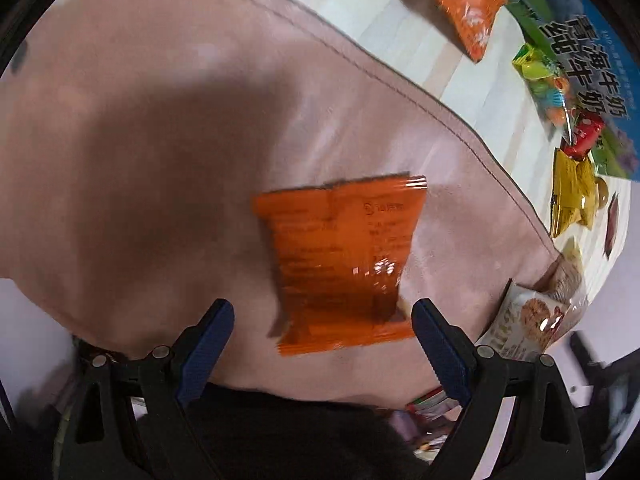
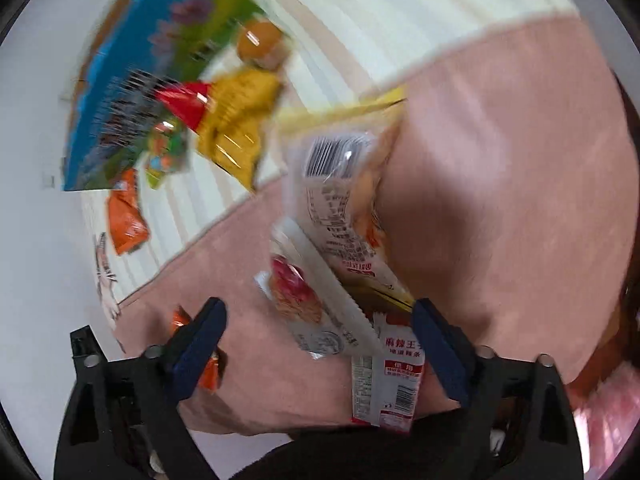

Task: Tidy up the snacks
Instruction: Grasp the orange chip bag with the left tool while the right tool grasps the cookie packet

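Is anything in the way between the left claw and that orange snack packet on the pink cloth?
Nothing visible. The orange packet lies flat on the pink cloth, right ahead of the open left claw, with only bare cloth between them. The other snacks sit off to the side.

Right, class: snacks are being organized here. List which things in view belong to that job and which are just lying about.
Belong to the job:
orange snack packet
yellow snack packet
red-and-white spicy strip packet
cookie packet
left gripper
right gripper

Just lying about:
pink cloth
blue milk carton
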Action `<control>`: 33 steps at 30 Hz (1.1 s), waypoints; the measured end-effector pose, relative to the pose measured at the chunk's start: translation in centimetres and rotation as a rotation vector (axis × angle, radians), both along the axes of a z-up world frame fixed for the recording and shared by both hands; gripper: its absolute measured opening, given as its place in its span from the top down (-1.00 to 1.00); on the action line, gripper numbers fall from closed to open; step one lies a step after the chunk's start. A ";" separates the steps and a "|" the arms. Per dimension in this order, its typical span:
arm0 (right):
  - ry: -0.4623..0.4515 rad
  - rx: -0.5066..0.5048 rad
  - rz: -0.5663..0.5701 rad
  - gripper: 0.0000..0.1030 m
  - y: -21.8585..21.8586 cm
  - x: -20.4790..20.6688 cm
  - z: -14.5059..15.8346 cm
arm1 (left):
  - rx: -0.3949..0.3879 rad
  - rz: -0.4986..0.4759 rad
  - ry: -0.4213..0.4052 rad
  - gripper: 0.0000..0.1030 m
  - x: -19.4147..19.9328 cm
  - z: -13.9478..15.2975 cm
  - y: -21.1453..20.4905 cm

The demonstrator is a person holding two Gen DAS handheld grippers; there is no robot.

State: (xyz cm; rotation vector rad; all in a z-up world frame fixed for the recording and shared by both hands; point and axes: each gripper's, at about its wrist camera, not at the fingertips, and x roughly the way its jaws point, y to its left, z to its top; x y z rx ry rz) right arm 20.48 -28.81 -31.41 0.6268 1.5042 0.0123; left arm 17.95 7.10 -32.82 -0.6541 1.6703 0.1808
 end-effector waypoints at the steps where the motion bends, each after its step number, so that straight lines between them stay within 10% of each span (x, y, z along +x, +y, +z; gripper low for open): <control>1: 0.015 0.014 -0.004 -0.31 0.2 -0.1 -0.8 | 0.006 -0.007 0.001 -0.77 0.2 -0.2 -0.4; 9: -0.088 -0.085 0.268 0.06 5.4 4.0 0.3 | 0.077 -0.079 -0.062 -0.76 2.1 0.2 -2.8; 15: -0.160 -0.236 0.565 -0.09 11.3 9.1 1.9 | 0.094 -0.080 -0.068 -0.76 3.1 0.2 -3.4; 24: -0.152 -0.223 0.355 -0.49 8.3 6.9 4.5 | 0.107 -0.095 -0.076 -0.13 2.9 -0.2 -3.7; 33: -0.117 -0.194 0.269 -0.50 8.2 6.4 4.0 | 0.211 -0.212 -0.174 -0.11 6.0 2.9 -5.1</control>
